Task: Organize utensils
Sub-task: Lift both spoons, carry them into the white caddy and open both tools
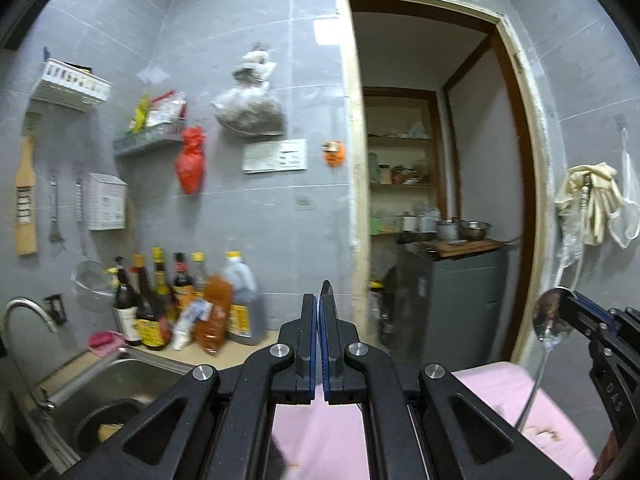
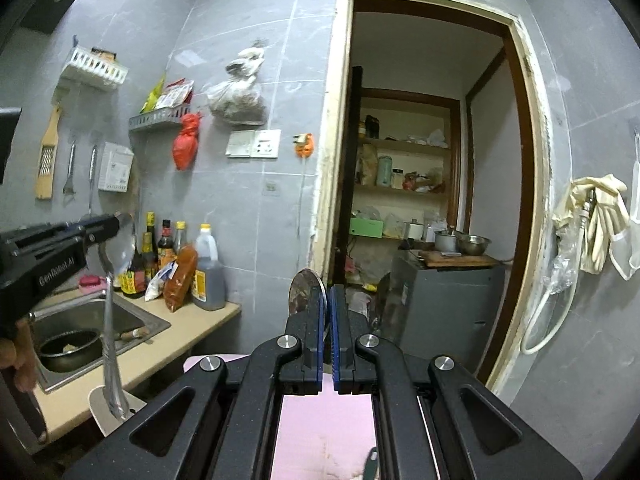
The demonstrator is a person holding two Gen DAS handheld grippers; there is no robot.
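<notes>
My left gripper (image 1: pixel 319 304) is shut on a steel spoon; only the spoon's edge (image 1: pixel 326 286) shows above the jaws in the left wrist view. From the right wrist view the same left gripper (image 2: pixel 116 222) holds that spoon (image 2: pixel 112 300) by its bowl, handle hanging down. My right gripper (image 2: pixel 328 300) is shut on a second steel spoon (image 2: pixel 306 290), bowl up. In the left wrist view the right gripper (image 1: pixel 568 304) holds this spoon (image 1: pixel 550 320) by its bowl, handle hanging down. Both are raised above a pink mat (image 1: pixel 504 392).
A steel sink (image 2: pixel 96 320) with a dark pot sits left on a beige counter (image 2: pixel 192 328). Sauce bottles (image 1: pixel 180 292) stand at the wall. An open doorway (image 2: pixel 420 180) leads to shelves and a grey cabinet (image 2: pixel 444 300). Gloves (image 2: pixel 592 216) hang right.
</notes>
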